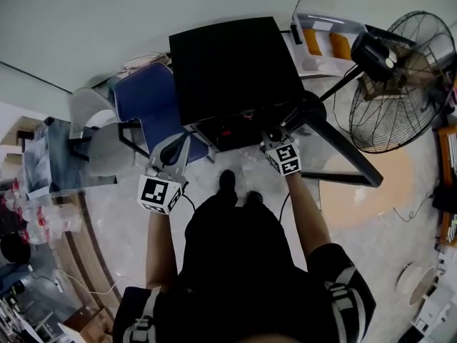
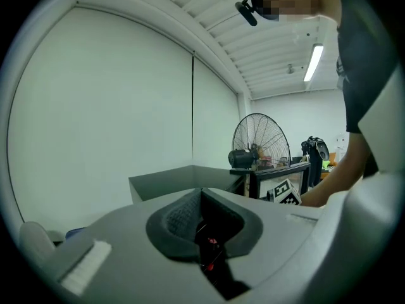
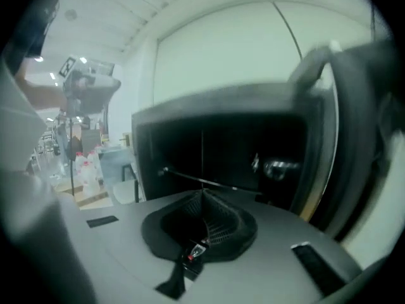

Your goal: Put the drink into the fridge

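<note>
Left gripper (image 2: 201,198) and right gripper (image 3: 202,196) both closed, empty. Fridge (image 1: 228,63) open, with a shiny can-like drink (image 3: 278,166) inside. Probably light, slick, dentable, so grip mid-body.

Your fridge (image 1: 228,66) at twelve o'clock has a matt black top, and inside it a thin metal shelf rail (image 3: 190,176) catches a glint. The fan (image 1: 403,84) at two o'clock wears a bare wire metal guard, and the floor (image 1: 121,234) looks like polished, lightly glossy stone. Your left gripper (image 2: 202,195) and right gripper (image 3: 202,196) are smooth matt grey plastic with rough, ribbed black pads (image 2: 180,219).
</note>
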A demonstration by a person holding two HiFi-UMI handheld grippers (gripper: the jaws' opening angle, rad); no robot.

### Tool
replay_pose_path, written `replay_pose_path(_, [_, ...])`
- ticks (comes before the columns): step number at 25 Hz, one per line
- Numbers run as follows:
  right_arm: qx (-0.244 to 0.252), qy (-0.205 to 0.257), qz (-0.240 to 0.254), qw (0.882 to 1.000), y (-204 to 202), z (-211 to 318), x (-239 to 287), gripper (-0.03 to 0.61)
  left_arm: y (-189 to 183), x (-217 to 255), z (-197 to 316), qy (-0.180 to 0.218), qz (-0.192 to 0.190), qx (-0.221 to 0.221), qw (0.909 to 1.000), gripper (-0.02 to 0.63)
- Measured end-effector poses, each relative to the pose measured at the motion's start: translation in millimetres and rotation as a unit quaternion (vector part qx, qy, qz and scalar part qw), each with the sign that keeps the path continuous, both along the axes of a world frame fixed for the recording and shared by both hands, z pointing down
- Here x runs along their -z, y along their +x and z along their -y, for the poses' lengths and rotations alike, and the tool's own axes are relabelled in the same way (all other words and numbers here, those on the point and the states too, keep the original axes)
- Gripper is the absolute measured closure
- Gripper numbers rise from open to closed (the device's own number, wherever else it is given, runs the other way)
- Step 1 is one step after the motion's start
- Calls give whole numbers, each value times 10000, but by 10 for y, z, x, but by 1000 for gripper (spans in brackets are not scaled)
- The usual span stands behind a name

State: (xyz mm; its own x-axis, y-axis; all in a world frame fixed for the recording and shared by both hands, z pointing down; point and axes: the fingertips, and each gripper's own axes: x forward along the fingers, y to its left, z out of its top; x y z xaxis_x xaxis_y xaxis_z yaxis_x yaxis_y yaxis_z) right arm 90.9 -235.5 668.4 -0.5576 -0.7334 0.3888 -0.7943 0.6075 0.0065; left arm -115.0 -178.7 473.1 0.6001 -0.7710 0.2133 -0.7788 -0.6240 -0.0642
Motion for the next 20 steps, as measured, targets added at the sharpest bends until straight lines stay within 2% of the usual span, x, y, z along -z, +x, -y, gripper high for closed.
replay_pose_path(12, [324, 644, 53, 9974, 170, -562, 779, 577, 343, 74, -294, 84, -97, 103, 9999, 612])
replay_pose_path(20, [225, 682, 458, 9964, 310, -808, 1072, 577, 506, 16, -491, 19, -159, 190, 9997, 612])
